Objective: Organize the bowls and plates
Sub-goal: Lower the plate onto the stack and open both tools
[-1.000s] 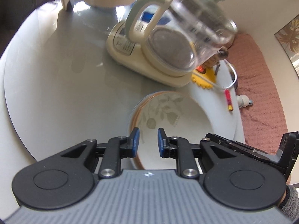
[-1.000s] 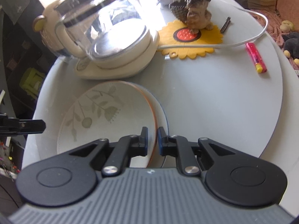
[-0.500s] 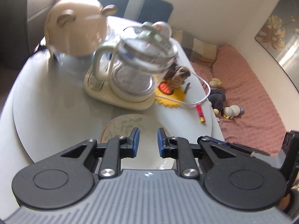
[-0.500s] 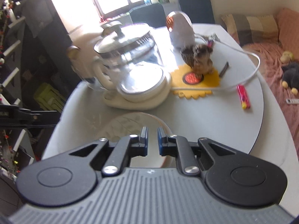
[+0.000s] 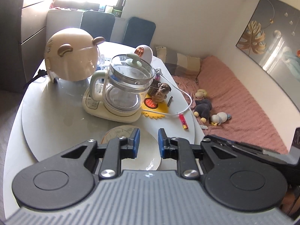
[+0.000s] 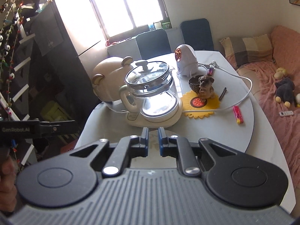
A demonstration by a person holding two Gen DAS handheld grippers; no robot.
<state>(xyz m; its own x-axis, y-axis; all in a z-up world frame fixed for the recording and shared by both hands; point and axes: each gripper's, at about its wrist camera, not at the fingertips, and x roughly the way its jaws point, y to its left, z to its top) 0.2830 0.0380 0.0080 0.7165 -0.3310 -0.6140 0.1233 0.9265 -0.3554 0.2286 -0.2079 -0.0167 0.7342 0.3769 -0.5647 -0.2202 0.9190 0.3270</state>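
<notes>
A stack of plates (image 5: pixel 121 131) with a leaf pattern lies at the near edge of the round grey table (image 5: pixel 56 116). In the left wrist view my left gripper (image 5: pixel 149 146) hovers well above the stack. Its blue pads stand a little apart with nothing between them. My right gripper (image 6: pixel 153 140) is high over the same spot, shut and empty, and its body hides most of the plates in the right wrist view. Each gripper shows at the edge of the other's view: the right gripper's body (image 5: pixel 243 148), the left gripper's body (image 6: pixel 37 129).
Behind the plates stands a glass kettle (image 5: pixel 129 86) on a cream base, with a bear-shaped appliance (image 5: pixel 71 58) to its left. A dog figurine (image 5: pixel 161 91) on a sunflower mat, a white cable (image 5: pixel 183 95) and a red lighter (image 5: pixel 183 121) lie right. A pink bed (image 5: pixel 243 101) flanks the table.
Both grippers have risen and drawn back from the plates, so the stack looks smaller and the whole table and room come into view. Neither pair of jaws has changed.
</notes>
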